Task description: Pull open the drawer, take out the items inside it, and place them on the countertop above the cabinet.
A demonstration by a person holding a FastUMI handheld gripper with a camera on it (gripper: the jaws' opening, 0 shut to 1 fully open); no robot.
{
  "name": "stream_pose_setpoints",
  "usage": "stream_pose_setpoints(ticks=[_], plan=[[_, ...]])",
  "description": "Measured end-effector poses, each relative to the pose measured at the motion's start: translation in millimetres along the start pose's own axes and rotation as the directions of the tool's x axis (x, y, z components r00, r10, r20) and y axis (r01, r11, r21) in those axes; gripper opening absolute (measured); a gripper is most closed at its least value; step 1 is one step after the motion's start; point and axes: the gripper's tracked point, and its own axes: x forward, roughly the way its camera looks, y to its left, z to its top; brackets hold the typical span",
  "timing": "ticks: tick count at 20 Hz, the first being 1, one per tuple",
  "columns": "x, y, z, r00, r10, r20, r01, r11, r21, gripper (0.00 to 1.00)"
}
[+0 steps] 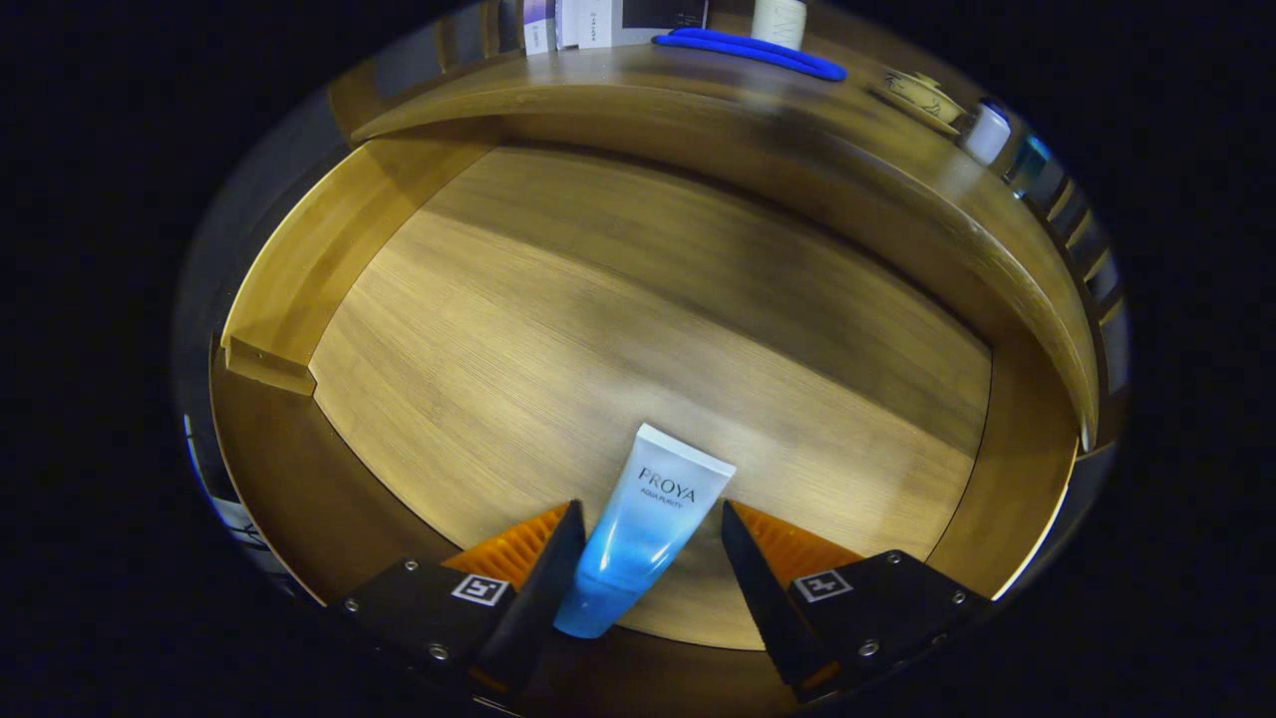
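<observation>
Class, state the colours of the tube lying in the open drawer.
The tube fades from white to blue, seen in the gripper view between the open gripper fingers.

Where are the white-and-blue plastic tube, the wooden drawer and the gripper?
White-and-blue plastic tube (646, 514): gripper view, middle of its body, between the fingers.
Wooden drawer (598, 329): gripper view, bare floor beyond the tube.
Gripper (648, 519): gripper view, midway between fingertips, open around the tube.

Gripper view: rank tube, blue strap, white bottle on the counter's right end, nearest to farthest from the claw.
1. Tube: lying in the open drawer, between the fingers of the open claw; not clamped.
2. Blue strap: on the countertop beyond the drawer.
3. White bottle: on the countertop too; too close to call against the strap.
</observation>
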Motion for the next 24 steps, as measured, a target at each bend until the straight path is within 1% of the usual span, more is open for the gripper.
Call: stream_pose_setpoints(ticks=[1, 2, 4, 5, 6, 8, 9, 11, 14, 17, 20, 22, 24], plan=[[1.1, 1.5, 0.4, 1.0, 0.01, 0.004, -0.01, 1.0, -0.015, 0.88], [-2.2, 4.4, 3.5, 1.0, 0.018, 0.019, -0.017, 0.999, -0.027, 0.82], [-0.4, 14.4, 6.1, 0.997, 0.037, 0.066, -0.031, 0.997, -0.077, 0.65], [1.0, 14.5, 5.8, 0.996, 0.047, 0.076, -0.042, 0.996, -0.073, 0.57], [-2.2, 15.3, 6.8, 0.995, 0.057, 0.087, -0.05, 0.996, -0.079, 0.5], [-1.8, 12.6, 11.7, 0.991, 0.06, 0.122, -0.05, 0.995, -0.084, 0.46], [-6.6, 14.7, 14.7, 0.986, 0.068, 0.151, -0.054, 0.994, -0.092, 0.46], [-15.7, 12.4, 25.3, 0.972, 0.049, 0.232, -0.021, 0.993, -0.12, 0.46], [-40.1, 13.6, 40.2, 0.933, 0.055, 0.355, 0.002, 0.987, -0.159, 0.45], [-61.8, 18.1, 43.4, 0.896, 0.076, 0.437, 0.004, 0.984, -0.179, 0.46], [-85.5, 14.8, 60.9, 0.846, 0.046, 0.531, 0.061, 0.981, -0.183, 0.45], [-101.8, 13.6, 76.9, 0.808, 0.045, 0.587, 0.057, 0.987, -0.154, 0.45], [-118.7, 11.2, 89.7, 0.78, 0.045, 0.625, 0.049, 0.99, -0.132, 0.45]])
